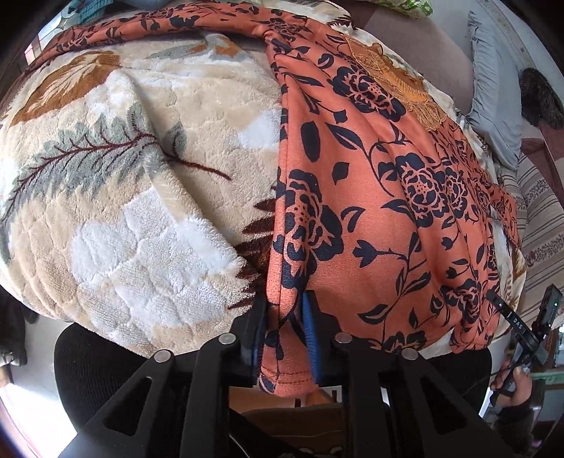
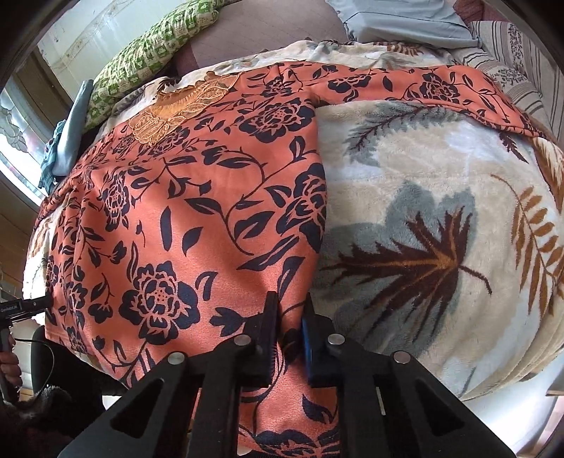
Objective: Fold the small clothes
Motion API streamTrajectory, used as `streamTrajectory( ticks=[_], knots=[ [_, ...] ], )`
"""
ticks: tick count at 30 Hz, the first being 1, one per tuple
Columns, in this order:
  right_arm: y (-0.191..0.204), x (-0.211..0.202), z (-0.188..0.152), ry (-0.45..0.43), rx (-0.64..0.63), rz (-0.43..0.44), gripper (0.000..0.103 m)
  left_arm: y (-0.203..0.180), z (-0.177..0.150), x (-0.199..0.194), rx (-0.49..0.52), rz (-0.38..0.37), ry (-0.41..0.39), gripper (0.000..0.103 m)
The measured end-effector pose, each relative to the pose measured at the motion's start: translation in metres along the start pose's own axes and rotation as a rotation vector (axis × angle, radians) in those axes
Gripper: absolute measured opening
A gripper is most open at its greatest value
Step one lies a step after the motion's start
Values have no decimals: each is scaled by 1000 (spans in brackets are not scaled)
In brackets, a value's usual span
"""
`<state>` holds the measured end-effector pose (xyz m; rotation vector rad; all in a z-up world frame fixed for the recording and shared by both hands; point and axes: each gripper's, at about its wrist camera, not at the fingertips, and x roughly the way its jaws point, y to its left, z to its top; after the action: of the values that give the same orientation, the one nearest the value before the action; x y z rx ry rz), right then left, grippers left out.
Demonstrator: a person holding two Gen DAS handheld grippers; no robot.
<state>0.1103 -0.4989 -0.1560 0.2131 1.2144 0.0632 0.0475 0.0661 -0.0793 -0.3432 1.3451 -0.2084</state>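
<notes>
An orange garment with a dark floral print [image 1: 370, 197] lies spread on a cream leaf-patterned blanket [image 1: 141, 176]. It has a gold lace patch near its neck [image 1: 394, 81]. My left gripper [image 1: 285, 317] is shut on the garment's bottom hem at its left corner. In the right wrist view the same garment [image 2: 194, 211] fills the left half. My right gripper [image 2: 289, 317] is shut on the hem at the garment's right corner. Each gripper shows at the edge of the other's view, the right one [image 1: 511, 317] and the left one [image 2: 31, 304].
A sleeve [image 2: 440, 88] stretches across the far blanket [image 2: 440, 229]. A green patterned pillow [image 2: 148, 53] and grey cloth [image 2: 405, 21] lie at the back. A striped cushion [image 1: 543, 218] sits at the right. The bed's near edge is just under both grippers.
</notes>
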Motion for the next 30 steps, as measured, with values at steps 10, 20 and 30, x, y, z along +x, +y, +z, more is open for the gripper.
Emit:
streamTrajectory(
  ticks=[10,20,30],
  knots=[
    [-4,5,0,22,27,16,18,-16,-4,1,68,-37,15,33],
    [-15,-52,4,-104,97,161,8,-20,-1,-42,103,107,-81,5],
    [-21,0,-8,63,87,25,14,-23,-14,-18,184,280,19,8]
  ],
)
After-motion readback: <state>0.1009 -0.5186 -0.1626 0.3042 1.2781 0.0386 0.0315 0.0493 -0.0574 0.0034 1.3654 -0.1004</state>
